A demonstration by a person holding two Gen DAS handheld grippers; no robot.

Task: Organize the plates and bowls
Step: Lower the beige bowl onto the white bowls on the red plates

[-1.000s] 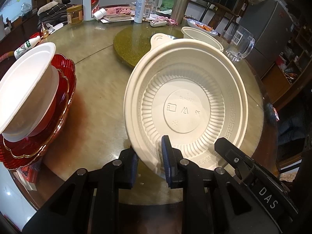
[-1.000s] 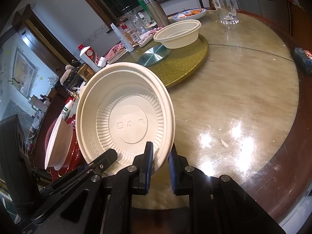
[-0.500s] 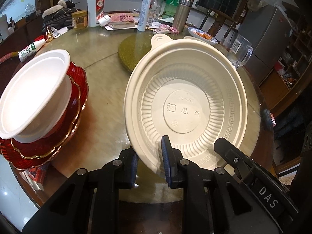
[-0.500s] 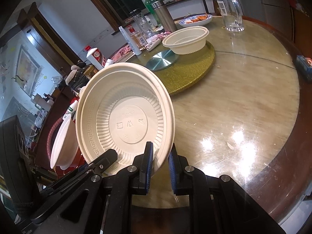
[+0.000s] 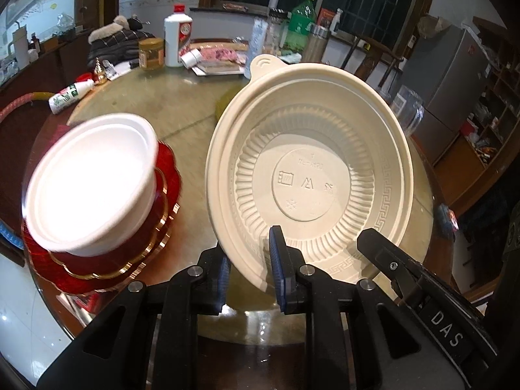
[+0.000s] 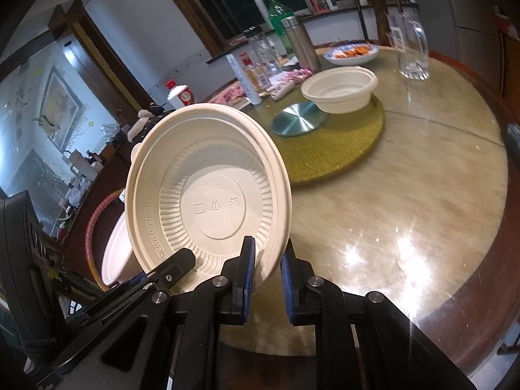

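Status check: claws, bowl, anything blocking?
Left claw and right claw both shut on cream bowl rim, bowl tilted above table. White bowl on red plates alongside; nothing blocking.

The left gripper [image 5: 248, 268] is clamped on the near rim of a cream plastic bowl [image 5: 308, 178], which is tilted up so its ribbed inside and the stamped symbols on its base face the camera, with a small tab at its top edge; the black tip of the right gripper [image 5: 377, 247] reaches over the same bowl's lower right rim. To the left, a white bowl [image 5: 87, 182], blurred, sits on a stack of red, gold-edged plates [image 5: 130, 253] at the edge of the round tabletop [image 5: 169, 107]. At the tabletop's far side stand a white liquor bottle [image 5: 177, 40], an amber jar [image 5: 151, 53] and a green plastic bottle [image 5: 302, 22], and a clear glass mug [image 5: 408, 110] shows past the cream bowl's right edge.
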